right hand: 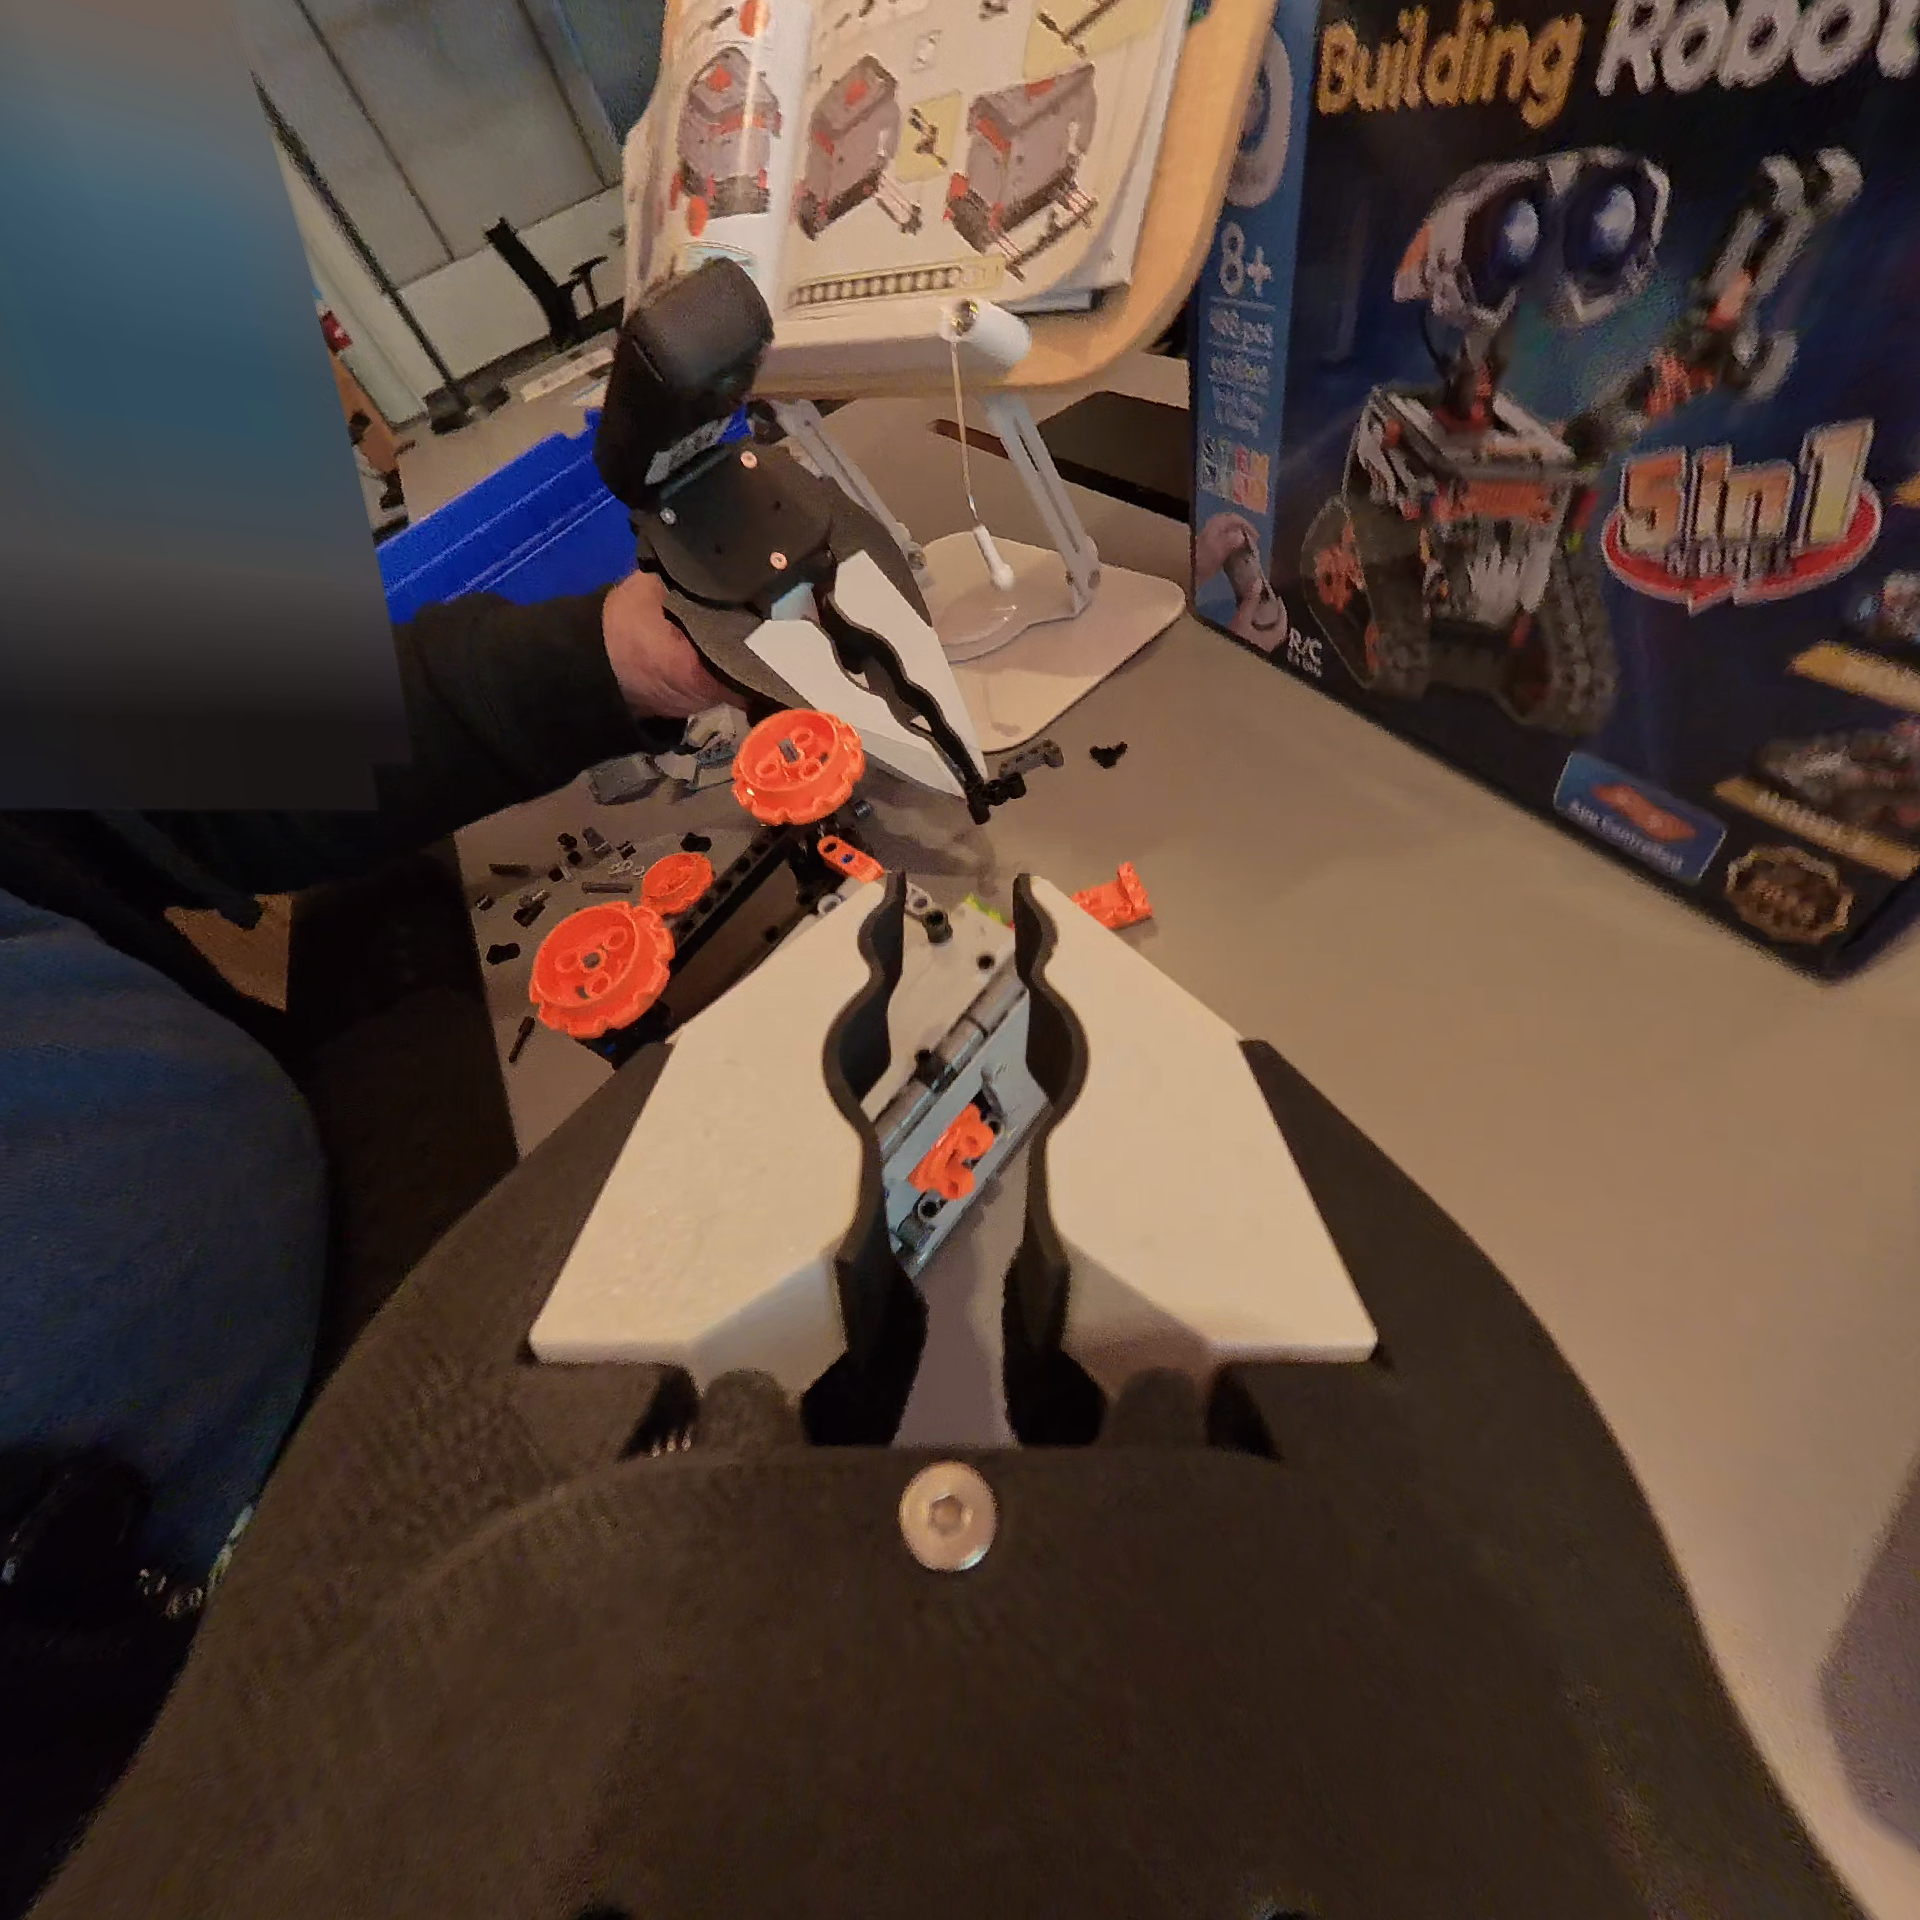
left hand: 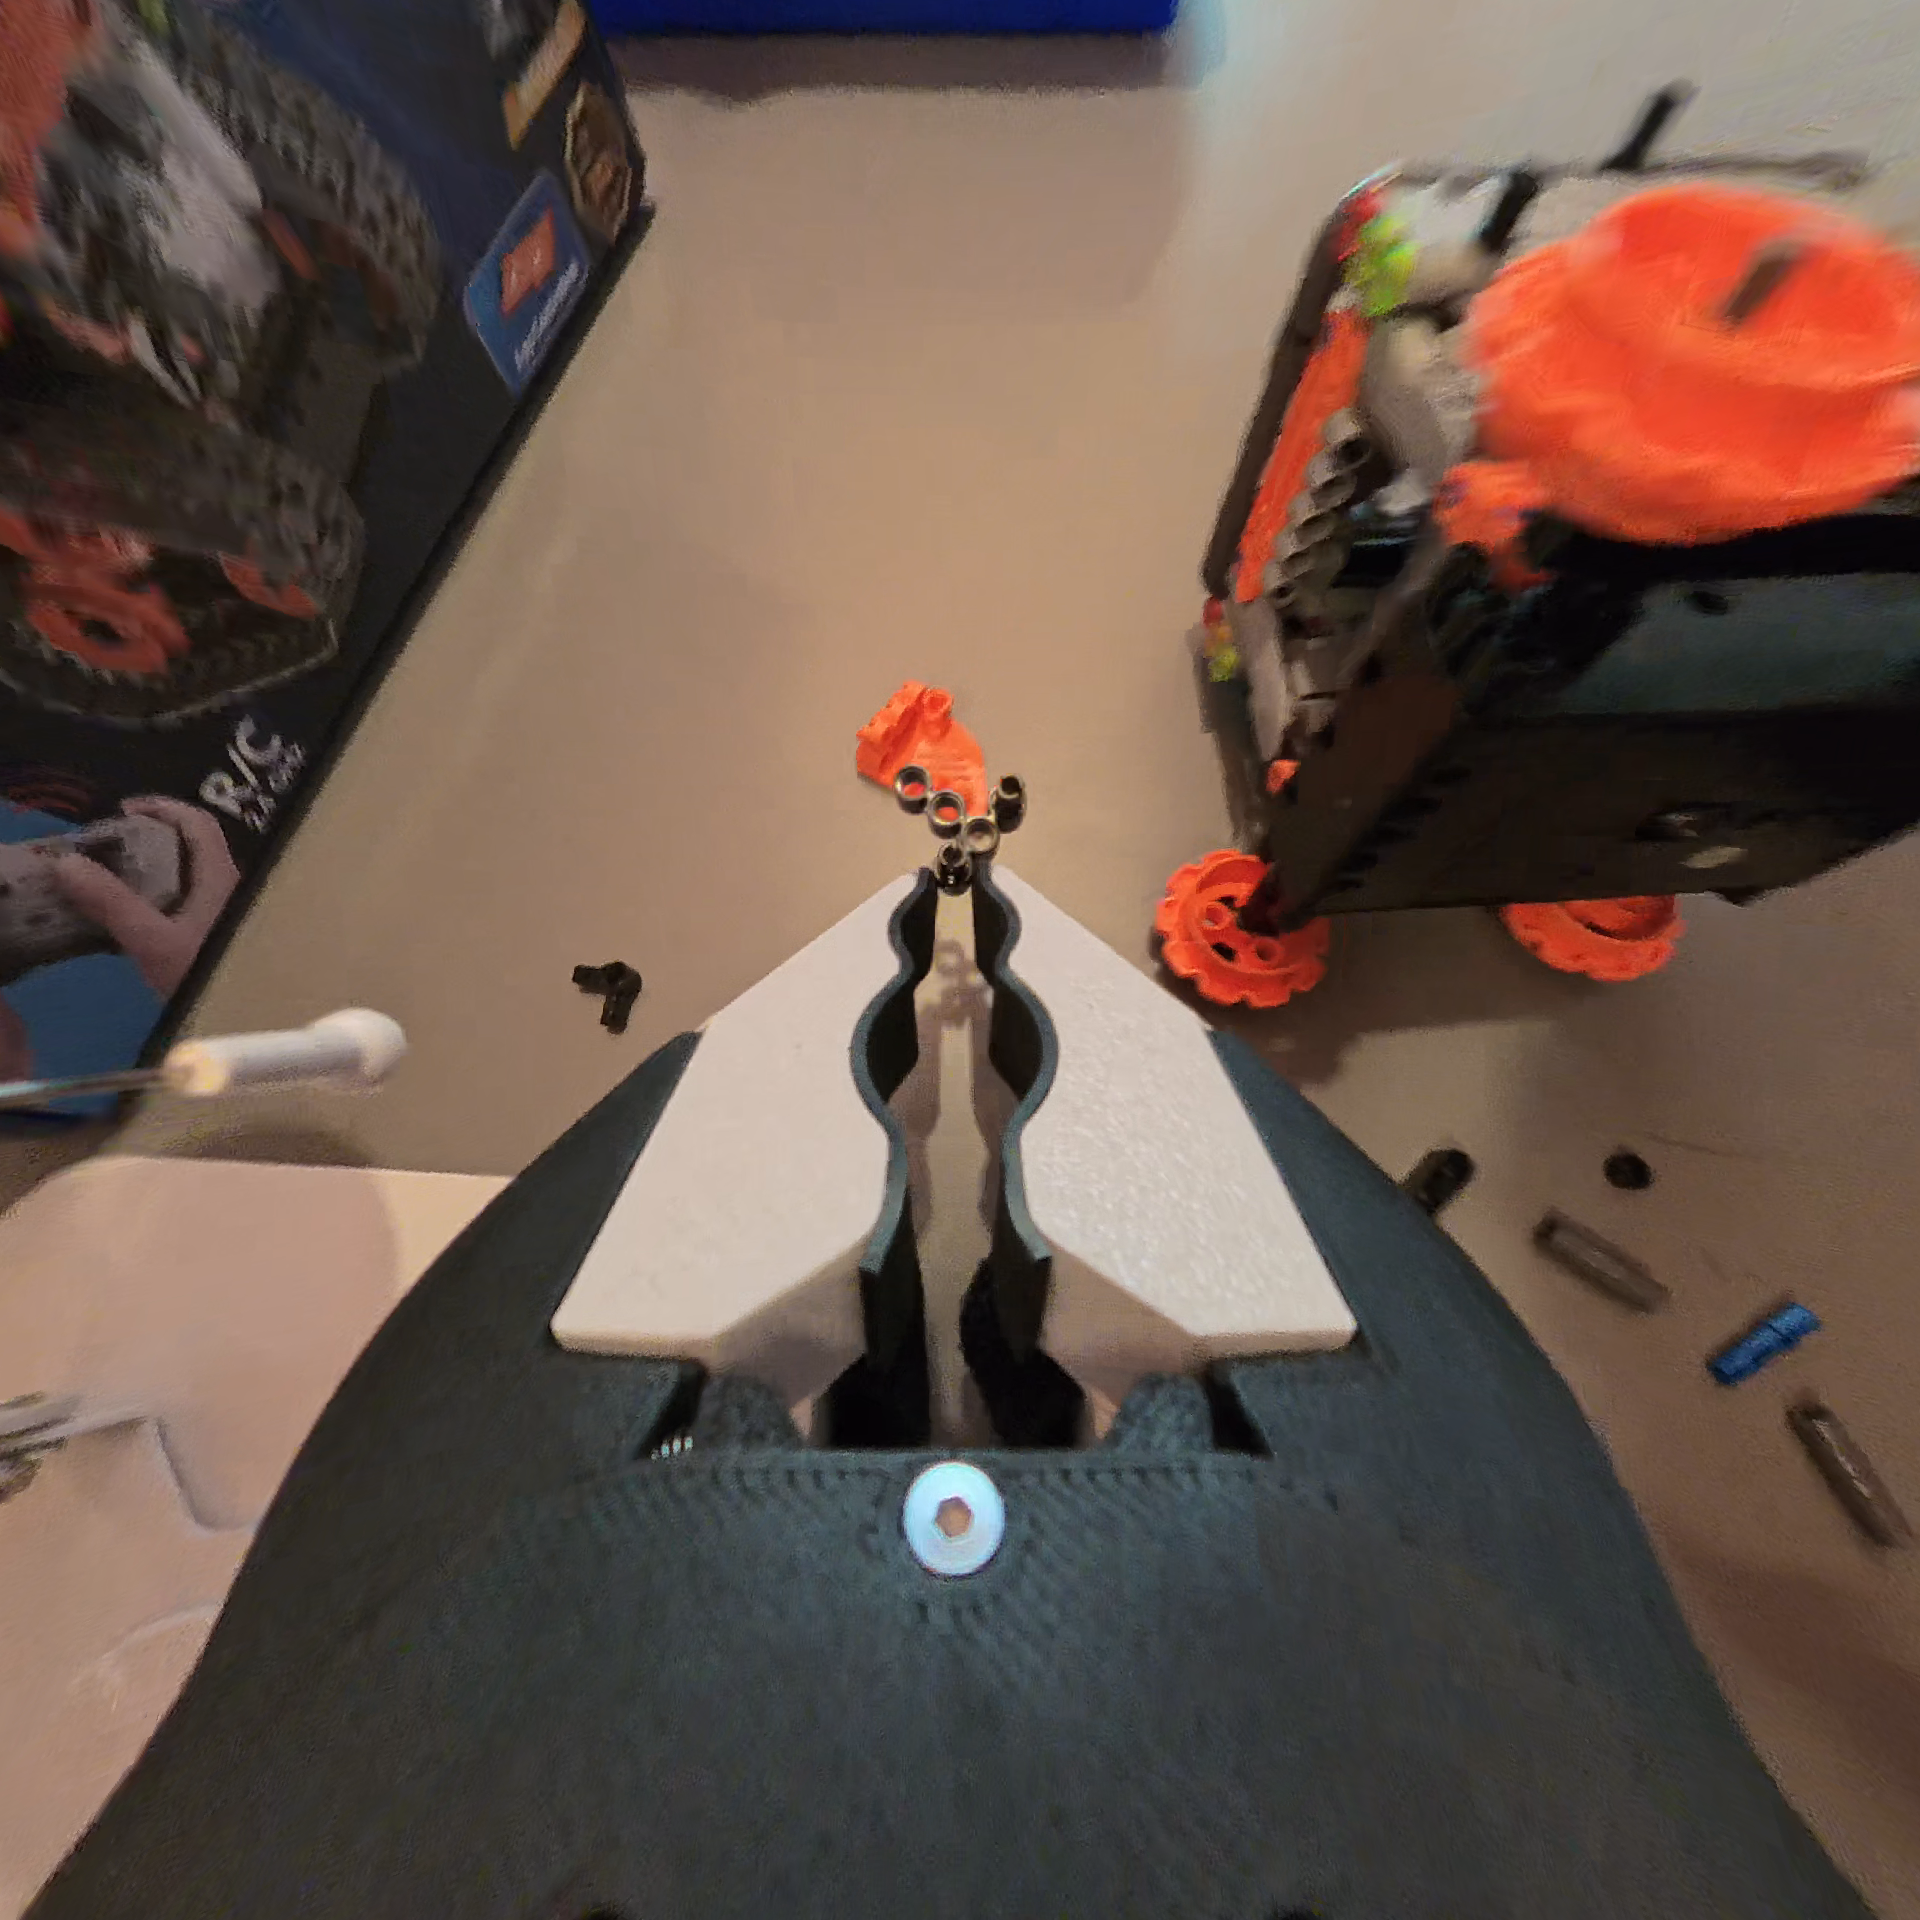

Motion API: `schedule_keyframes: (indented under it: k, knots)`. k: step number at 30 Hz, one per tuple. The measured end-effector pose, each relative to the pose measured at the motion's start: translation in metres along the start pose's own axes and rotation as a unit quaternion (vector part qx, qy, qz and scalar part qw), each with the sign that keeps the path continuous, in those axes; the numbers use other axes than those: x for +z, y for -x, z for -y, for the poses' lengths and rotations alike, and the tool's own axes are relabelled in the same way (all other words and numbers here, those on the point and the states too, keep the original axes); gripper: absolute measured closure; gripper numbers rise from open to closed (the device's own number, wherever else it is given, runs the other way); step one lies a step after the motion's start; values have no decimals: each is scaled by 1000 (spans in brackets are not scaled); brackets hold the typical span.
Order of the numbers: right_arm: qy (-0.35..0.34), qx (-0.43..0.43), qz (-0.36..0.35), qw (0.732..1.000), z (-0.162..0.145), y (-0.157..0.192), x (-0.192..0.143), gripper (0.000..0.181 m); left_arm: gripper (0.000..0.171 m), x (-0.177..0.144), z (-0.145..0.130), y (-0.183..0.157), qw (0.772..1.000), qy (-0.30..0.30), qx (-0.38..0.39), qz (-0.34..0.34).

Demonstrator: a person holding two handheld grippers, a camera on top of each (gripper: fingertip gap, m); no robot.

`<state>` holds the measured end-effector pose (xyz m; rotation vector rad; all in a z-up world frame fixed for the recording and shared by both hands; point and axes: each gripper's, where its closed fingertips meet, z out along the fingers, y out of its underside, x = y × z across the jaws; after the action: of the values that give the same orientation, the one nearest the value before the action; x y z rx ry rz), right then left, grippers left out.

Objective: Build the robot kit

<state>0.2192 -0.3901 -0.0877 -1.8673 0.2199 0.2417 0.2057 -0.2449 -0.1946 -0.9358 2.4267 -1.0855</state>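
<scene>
Downward: left hand-held gripper point(left hand: 953, 881) pinching dark connector piece point(left hand: 961, 821); right hand-held gripper point(right hand: 961, 894) clamped round robot model point(right hand: 951, 1091).

Left wrist view rides low over the beige table point(left hand: 935, 416), looking forward and down along its own fingers, close to the surface — printed box point(left hand: 260, 416) left, half-built model point(left hand: 1558, 571) right. Right wrist view sits close above that model point(right hand: 935, 1091), facing toward the box point(right hand: 1610, 468) and booklet stand point(right hand: 1039, 582). Shared: table, box, model — plus the left gripper point(right hand: 977, 800), seen from outside.
</scene>
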Motion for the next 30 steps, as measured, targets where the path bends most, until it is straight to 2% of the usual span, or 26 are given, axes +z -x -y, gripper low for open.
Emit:
schedule_keyframes:
  k: [3, 6, 8, 10, 12, 16, 22, 27, 30]
  knots:
    - [11, -48, 22, 999, 22, 7, 4, 162, 165, -30, 25, -7, 999, -23, 33, -6]
    - [20, -105, 67, 992, 46, 26, 10, 159, 165, -74, 45, -11, 997, -4, 76, 9]
    - [37, -148, 87, 984, 57, 42, 14, 158, 165, -106, 63, -24, 995, -8, 95, -6]
    - [49, -189, 114, 974, 63, 61, 20, 158, 165, -121, 78, -48, 991, -10, 128, -41]
    - [65, -225, 147, 961, 62, 80, 31, 159, 165, -120, 87, -76, 984, 1, 161, -80]
    - [101, -284, 186, 935, 48, 106, 47, 159, 166, -111, 91, -108, 968, 16, 209, -136]
    - [150, -303, 228, 913, 25, 121, 46, 159, 166, -109, 98, -129, 952, 21, 254, -170]
    - [159, -310, 244, 905, 16, 130, 44, 174, 165, -103, 102, -139, 943, 28, 276, -184]
    - [164, -313, 241, 904, 12, 129, 41, 177, 165, -98, 103, -140, 941, 30, 281, -185]
